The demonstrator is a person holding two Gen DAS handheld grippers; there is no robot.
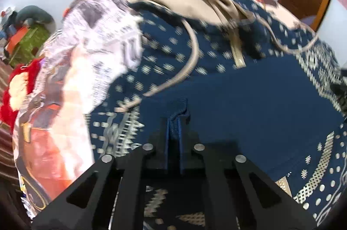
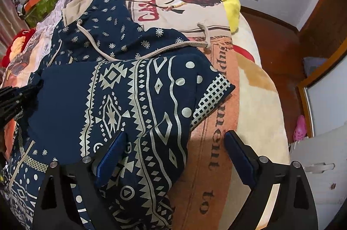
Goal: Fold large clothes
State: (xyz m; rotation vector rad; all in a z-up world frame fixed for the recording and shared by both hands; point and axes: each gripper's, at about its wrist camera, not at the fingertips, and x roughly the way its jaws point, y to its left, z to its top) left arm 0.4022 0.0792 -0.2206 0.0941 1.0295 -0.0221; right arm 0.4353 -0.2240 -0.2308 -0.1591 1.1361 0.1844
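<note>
Printed fleece blanket [image 2: 219,69] over a bed, white walls, wood floor at 3 o'clock. Left gripper [image 1: 176,121] tilted downward, clenched on a pinched fold of the navy patterned hoodie [image 2: 130,99]. Right gripper [image 2: 175,156] splayed wide, grasping nothing, straddling the hoodie's edge. Beige drawstring [image 2: 151,52] at 12 o'clock.

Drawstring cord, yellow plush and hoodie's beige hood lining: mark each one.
Drawstring cord [image 2: 173,48], right wrist view, middle of its run across the hoodie.
Yellow plush [image 2: 233,8], right wrist view, its bulging side.
Beige hood lining [image 2: 74,6], right wrist view, inner face.
</note>
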